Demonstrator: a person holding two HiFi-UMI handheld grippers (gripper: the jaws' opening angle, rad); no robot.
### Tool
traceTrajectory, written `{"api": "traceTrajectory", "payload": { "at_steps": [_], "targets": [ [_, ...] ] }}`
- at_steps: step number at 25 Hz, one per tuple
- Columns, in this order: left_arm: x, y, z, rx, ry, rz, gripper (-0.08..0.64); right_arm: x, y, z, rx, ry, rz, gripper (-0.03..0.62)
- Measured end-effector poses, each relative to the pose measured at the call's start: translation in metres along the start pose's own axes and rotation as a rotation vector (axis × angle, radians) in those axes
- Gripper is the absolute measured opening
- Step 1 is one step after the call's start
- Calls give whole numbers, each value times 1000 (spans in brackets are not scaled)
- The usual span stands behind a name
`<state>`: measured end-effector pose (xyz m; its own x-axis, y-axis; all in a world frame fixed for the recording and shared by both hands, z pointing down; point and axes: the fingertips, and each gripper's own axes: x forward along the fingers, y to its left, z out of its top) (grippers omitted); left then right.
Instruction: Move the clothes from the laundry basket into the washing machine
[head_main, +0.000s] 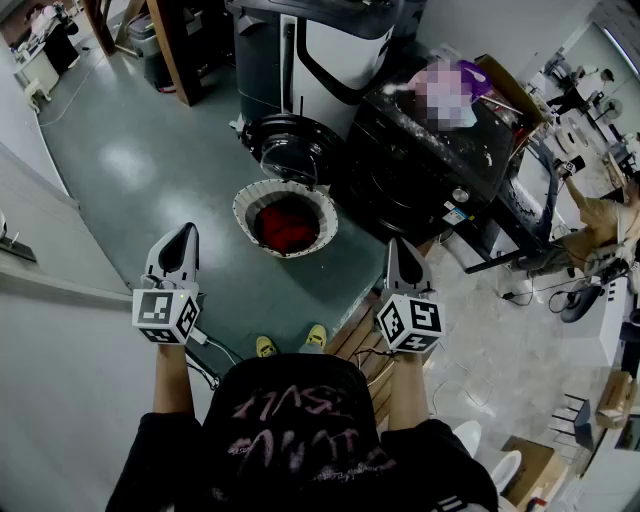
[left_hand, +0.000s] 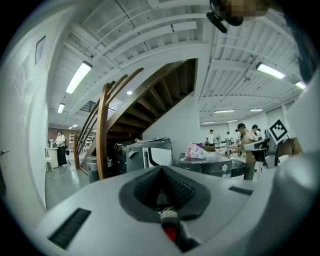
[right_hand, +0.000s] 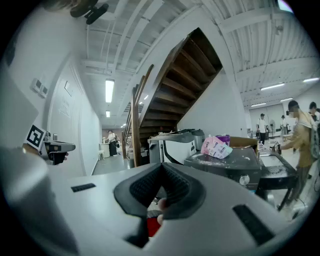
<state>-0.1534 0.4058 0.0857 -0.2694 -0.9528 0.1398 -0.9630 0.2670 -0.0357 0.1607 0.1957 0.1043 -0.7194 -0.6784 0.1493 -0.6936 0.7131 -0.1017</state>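
**Inspector:** State of the two claws?

**Assistant:** The left gripper (head_main: 182, 240) and the right gripper (head_main: 401, 248) were both shut tight. Nothing was caught between the jaws of either, and both were held about level.

**Inspector:** Position of the load?

**Assistant:** The red clothes (head_main: 288, 225) lay in the laundry basket (head_main: 243, 203) on the floor. It stood ahead of and below the claws, about midway between them, so neither was plainly nearer. Both were well apart from it, and I judged a downward reach was needed.

**Inspector:** And the destination?

**Assistant:** The washing machine (head_main: 425, 170) stood beyond the basket, to the right, on the right gripper's side. Its round door (head_main: 286, 147) appeared open, just behind the basket's far rim.

**Inspector:** Counts?

**Assistant:** Two grippers, one basket and one washing machine. There was one red heap, and the number of garments in it could not be told.
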Motion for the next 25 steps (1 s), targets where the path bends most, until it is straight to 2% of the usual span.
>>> {"api": "traceTrajectory", "payload": {
  "at_steps": [12,19,23,25],
  "targets": [
    [-9,-7,1,-8,-5,-1,9,-10,0,1,15,-11,-21,3],
    [-10,-12,3,-21,-11,-17,9,-11,4,7,-16,-27,-22,6],
    [-7,-10,1,-20,-1,-14,42,-8,5,5,4,-31,-10,38],
    [-8,-9,0,-25,0,-17,79,-7,6,5,14,-30,-4,75]
  ]
}}
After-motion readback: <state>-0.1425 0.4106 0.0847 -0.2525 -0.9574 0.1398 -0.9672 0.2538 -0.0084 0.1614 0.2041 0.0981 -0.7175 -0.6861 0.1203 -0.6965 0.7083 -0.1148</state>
